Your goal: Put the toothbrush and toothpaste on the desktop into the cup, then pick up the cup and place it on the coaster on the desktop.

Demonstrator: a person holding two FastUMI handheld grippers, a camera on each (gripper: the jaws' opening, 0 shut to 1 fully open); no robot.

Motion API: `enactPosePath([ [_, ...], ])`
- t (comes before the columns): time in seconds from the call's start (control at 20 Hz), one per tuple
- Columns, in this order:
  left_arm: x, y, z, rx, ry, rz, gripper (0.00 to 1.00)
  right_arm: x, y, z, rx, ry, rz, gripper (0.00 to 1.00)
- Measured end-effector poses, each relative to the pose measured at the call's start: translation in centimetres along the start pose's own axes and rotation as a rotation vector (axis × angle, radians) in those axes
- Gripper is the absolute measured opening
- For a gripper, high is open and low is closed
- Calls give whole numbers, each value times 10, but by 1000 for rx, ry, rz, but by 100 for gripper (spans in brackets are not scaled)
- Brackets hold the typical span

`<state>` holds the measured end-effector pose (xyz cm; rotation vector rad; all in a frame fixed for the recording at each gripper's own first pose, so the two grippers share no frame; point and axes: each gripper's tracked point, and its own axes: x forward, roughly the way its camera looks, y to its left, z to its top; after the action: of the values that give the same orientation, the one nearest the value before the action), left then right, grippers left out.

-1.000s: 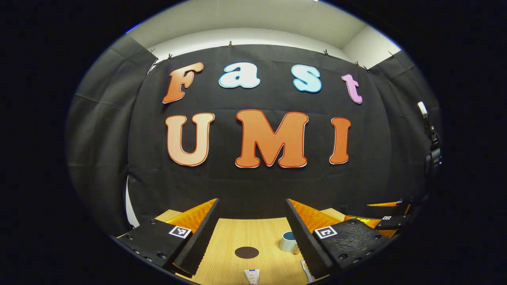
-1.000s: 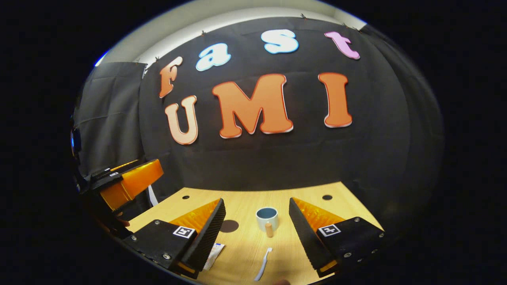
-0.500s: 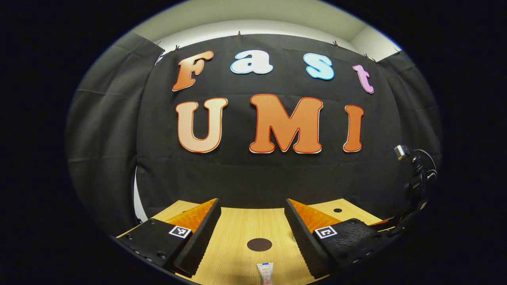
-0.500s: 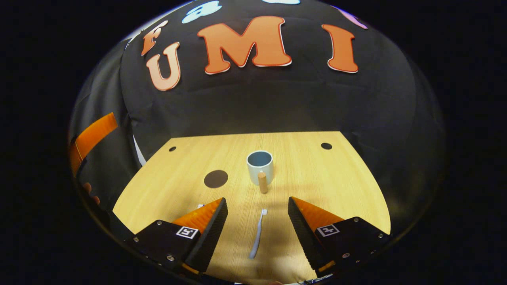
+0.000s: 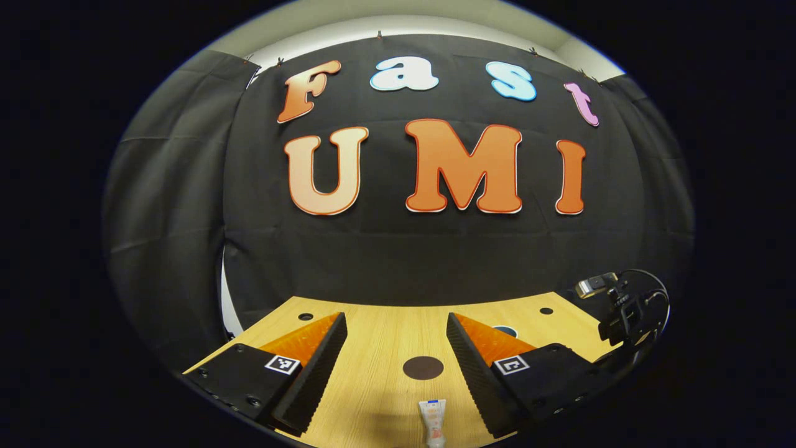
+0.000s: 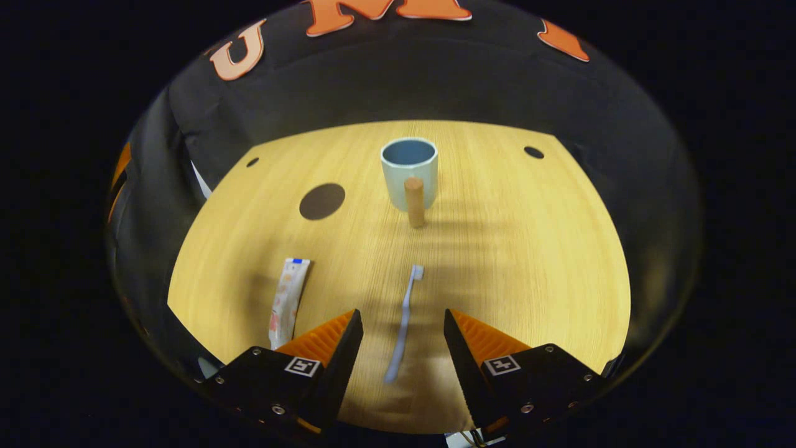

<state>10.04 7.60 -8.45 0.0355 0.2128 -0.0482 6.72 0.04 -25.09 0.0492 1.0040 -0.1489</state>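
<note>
On the wooden surface [image 6: 510,249], seen from the right gripper view, the items run left to right: a dark round coaster [image 6: 321,201] toward the far left, a toothpaste tube [image 6: 286,302] lying flat near the front left, a toothbrush [image 6: 403,323] lying lengthwise in the middle with its head pointing away, and a pale blue cup [image 6: 408,171] upright beyond it, its wooden handle [image 6: 414,201] facing the camera. The right gripper [image 6: 398,330] hangs above the brush handle with its jaws wide apart, one on each side of the handle and holding nothing. From the left gripper view, the left gripper [image 5: 392,348] is likewise spread wide and empty, with the toothpaste cap end [image 5: 433,420] between its fingers at the bottom and the coaster [image 5: 423,368] just ahead; the other gripper's body [image 5: 625,311] shows at the far right. Neither item is in the cup, so the task looks to be at its first pick. The brush is thin and lies flush on the surface, so a closing grip set too high may miss it, or the tips may scrape the surface and flick it aside. The cup looks light and its handle juts toward the brush, so a clumsy insertion might tip it.
</note>
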Motion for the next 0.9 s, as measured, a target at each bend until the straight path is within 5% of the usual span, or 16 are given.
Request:
enactPosePath([
  [0.55,27,4,-44,0,165,-35,97,50,0,-49,81,339,-44,60],
  [0.9,35,-1,-74,40,292,-62,97,59,3,-56,152,409,-53,16],
])
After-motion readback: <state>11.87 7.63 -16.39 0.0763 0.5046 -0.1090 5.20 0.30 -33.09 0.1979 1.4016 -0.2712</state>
